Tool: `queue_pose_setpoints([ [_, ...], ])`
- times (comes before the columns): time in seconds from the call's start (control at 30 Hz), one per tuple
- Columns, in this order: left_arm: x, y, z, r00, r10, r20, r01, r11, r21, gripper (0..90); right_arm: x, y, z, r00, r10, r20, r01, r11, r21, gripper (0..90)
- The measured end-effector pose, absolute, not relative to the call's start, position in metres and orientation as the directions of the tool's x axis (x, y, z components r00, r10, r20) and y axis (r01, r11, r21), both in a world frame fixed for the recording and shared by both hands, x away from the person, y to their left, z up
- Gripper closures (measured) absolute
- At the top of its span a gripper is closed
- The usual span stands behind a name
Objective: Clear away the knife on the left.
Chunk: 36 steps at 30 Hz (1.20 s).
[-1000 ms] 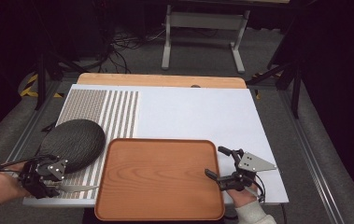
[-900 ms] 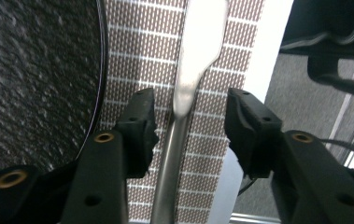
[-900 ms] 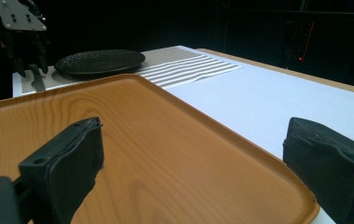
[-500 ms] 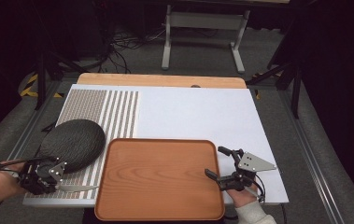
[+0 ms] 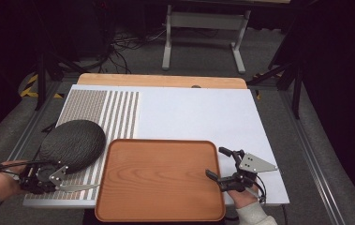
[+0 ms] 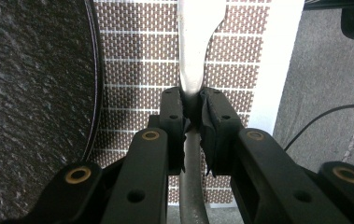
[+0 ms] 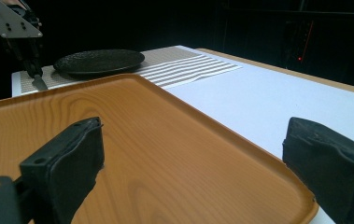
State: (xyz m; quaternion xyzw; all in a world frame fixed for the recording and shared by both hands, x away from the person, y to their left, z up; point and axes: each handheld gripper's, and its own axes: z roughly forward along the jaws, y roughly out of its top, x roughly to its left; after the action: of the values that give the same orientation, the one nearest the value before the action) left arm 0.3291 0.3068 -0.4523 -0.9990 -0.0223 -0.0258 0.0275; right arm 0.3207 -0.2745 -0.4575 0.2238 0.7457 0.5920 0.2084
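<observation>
— Since the earlier high view, what had changed?

— Little in place: both hands sat where they were, but the left gripper (image 5: 48, 180) had just been closing its jaws, and the knife (image 5: 76, 188) lay between them. By this moment the pads (image 6: 173, 112) were pinched on its slim metal neck, just where the handle widens into the blade.

— Take me from the big things down.

— A white table (image 5: 198, 112) carried a brown-striped woven mat (image 5: 105, 110) at its left. Near the person sat the wooden tray (image 5: 161, 178), bare inside, and beside its left edge a dark, rough-surfaced plate (image 5: 72, 143) rested on the mat. The knife lay flat on the mat's near edge, in front of the plate, blade tip pointing toward the tray and stopping just short of it.

— And the right gripper (image 5: 222, 164)?

— Its jaws stood wide apart, astride the tray's right rim, holding nothing.

— How would the knife handle?

— I judged it stiff, light and smooth, so it could swivel or slide in the pads. A hold on the neck seemed sensible, though a slightly firmer squeeze there, or a grip farther along the thicker handle, would probably have kept the blade from drooping when lifted.
</observation>
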Motion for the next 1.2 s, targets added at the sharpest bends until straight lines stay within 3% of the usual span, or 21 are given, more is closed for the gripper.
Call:
queue_pose_setpoints([
  [0.67,0.328,0.308,-0.444,0.994,0.082,0.067,0.085,-0.995,-0.051,80.1,0.321,-0.275,-0.457,-0.815,0.578,-0.031,0.091,0.181,0.979,5.7],
  [1.2,0.319,0.302,-0.41,0.981,0.141,0.135,0.13,-0.987,0.089,80.1,0.32,-0.276,-0.457,-0.815,0.579,-0.027,0.092,0.176,0.98,5.6],
])
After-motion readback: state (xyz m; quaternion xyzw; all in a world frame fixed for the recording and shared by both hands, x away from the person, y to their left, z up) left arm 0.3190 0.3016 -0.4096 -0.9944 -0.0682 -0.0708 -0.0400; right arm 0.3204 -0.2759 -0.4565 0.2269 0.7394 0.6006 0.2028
